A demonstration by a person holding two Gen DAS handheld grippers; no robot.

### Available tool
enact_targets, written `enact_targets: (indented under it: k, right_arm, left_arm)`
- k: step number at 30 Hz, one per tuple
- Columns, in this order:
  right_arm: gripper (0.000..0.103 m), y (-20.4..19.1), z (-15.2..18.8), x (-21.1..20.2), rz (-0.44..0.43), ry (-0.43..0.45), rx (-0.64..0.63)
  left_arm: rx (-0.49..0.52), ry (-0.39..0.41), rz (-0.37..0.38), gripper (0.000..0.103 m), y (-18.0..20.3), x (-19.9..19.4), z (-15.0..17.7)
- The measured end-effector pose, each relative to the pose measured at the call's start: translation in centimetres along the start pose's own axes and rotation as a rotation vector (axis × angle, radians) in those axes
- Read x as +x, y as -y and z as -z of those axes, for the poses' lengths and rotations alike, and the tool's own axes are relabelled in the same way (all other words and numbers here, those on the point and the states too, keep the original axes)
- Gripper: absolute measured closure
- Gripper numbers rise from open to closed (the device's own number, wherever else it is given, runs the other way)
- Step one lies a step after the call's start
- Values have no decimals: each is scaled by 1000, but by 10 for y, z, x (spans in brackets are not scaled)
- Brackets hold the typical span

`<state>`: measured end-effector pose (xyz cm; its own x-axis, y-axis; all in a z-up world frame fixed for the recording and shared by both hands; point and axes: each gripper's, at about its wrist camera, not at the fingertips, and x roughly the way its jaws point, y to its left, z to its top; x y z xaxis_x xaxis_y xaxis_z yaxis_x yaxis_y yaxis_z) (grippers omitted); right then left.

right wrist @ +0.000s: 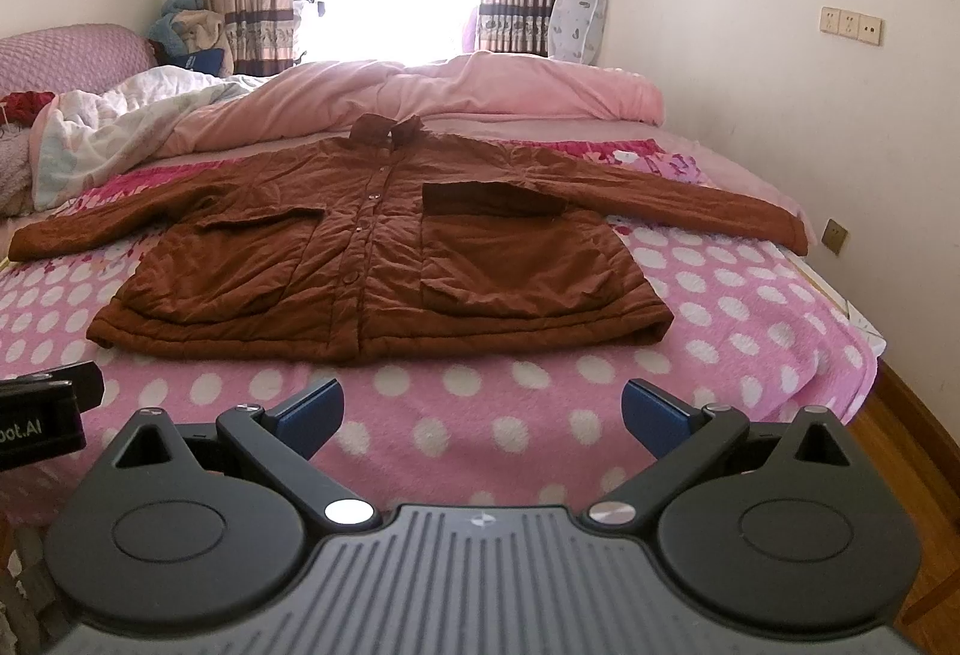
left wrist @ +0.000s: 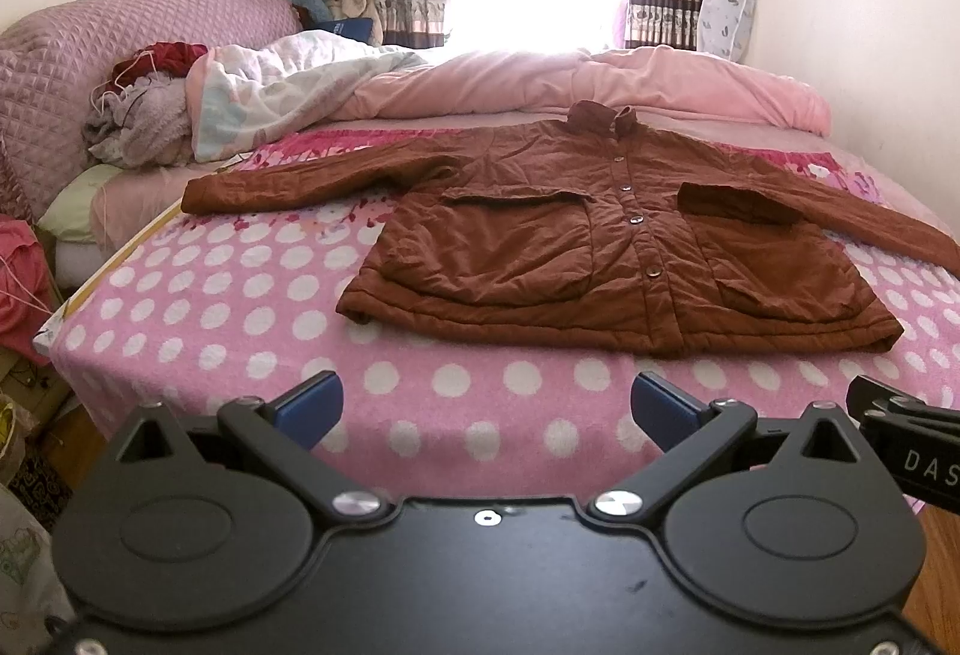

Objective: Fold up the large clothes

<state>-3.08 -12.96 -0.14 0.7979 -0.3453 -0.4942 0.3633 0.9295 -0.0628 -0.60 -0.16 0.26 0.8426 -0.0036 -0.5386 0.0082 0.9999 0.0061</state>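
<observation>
A brown padded jacket (left wrist: 600, 235) (right wrist: 384, 247) lies flat and face up on the pink dotted blanket (left wrist: 240, 295) (right wrist: 750, 307), buttoned, sleeves spread out to both sides, collar toward the window. My left gripper (left wrist: 486, 406) hangs open over the blanket's near edge, short of the jacket's hem, with nothing between its blue pads. My right gripper (right wrist: 483, 409) is likewise open and empty, just short of the hem. Each gripper's body shows at the edge of the other's view.
A pink quilt (left wrist: 600, 79) and a white duvet (left wrist: 288, 79) are bunched behind the jacket. Loose clothes (left wrist: 138, 109) pile by the quilted headboard (left wrist: 90, 37) at left. A wall (right wrist: 780, 85) runs along the bed's right side, wooden floor (right wrist: 900, 433) below it.
</observation>
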Motion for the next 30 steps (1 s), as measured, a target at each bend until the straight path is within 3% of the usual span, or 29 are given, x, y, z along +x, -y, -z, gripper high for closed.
enact_targets:
  k: [14, 21, 30]
  right_arm:
    - [0, -3, 3, 2, -1, -3, 3]
    - [0, -2, -2, 20, 7, -22, 20]
    - [0, -3, -34, 62, 31, -35, 21]
  left_arm:
    - [-2, -9, -6, 0, -1, 7, 1]
    - [0, -40, -31, 0, -2, 34, -9]
    - [15, -84, -62, 0, -4, 84, -32]
